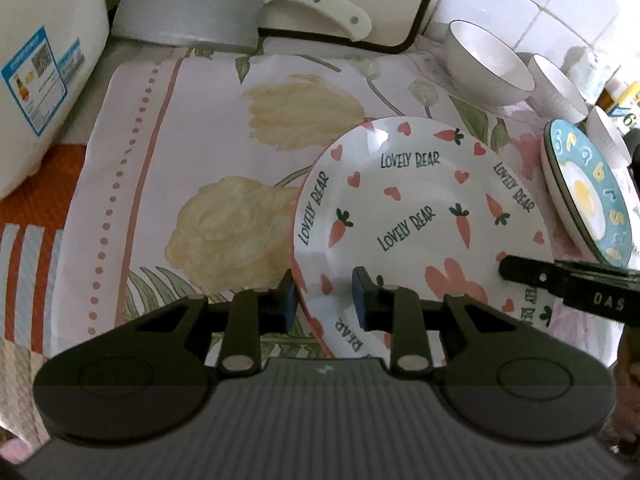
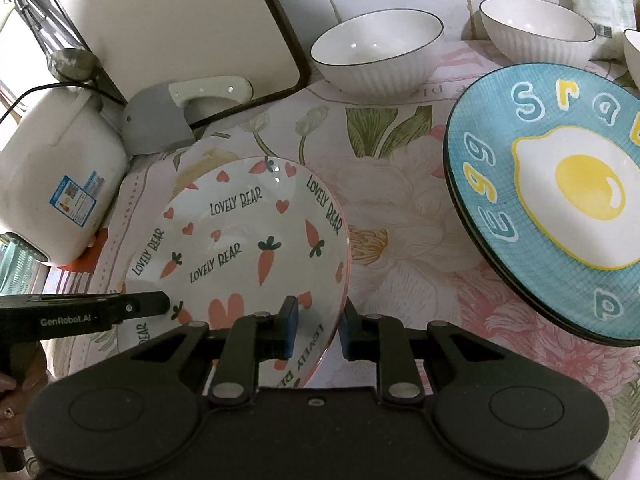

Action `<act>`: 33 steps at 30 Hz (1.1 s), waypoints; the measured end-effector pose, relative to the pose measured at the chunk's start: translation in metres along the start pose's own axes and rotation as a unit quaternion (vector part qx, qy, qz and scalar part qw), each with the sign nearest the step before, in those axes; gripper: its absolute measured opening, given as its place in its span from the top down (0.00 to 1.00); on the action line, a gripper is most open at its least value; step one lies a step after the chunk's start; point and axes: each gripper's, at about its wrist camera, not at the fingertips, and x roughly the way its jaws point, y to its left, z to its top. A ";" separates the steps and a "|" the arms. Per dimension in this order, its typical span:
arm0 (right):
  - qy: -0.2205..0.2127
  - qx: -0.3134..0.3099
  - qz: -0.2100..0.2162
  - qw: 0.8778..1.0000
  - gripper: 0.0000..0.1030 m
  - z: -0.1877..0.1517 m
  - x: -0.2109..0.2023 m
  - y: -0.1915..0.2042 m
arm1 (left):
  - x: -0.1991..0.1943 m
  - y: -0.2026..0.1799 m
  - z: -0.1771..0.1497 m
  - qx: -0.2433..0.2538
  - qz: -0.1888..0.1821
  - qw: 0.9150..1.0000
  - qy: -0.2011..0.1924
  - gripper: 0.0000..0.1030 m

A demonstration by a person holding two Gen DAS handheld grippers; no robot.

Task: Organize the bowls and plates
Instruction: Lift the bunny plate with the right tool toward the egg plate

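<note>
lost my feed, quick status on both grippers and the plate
Left gripper and right gripper each straddle the white carrot-and-heart plate's rim, jaws open. Plate tilted on floral cloth. Blue fried-egg plate stack close on the right.

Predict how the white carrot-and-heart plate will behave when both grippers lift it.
The white carrot-and-heart plate looks like glazed ceramic: probably stiff and breakable. Its glossy rim may slip between the left gripper and right gripper.
</note>
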 end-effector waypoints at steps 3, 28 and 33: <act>0.020 0.013 0.000 1.000 0.77 0.006 0.001 -0.001 | 0.001 -0.004 0.002 0.009 0.010 1.000 0.009 0.74; 0.047 -0.026 -0.002 0.999 0.78 0.022 -0.083 0.015 | -0.061 -0.039 0.001 0.034 -0.013 0.999 0.010 0.74; 0.038 -0.003 0.017 0.999 0.78 0.020 -0.110 0.008 | -0.087 -0.057 0.004 0.055 -0.010 0.998 -0.006 0.74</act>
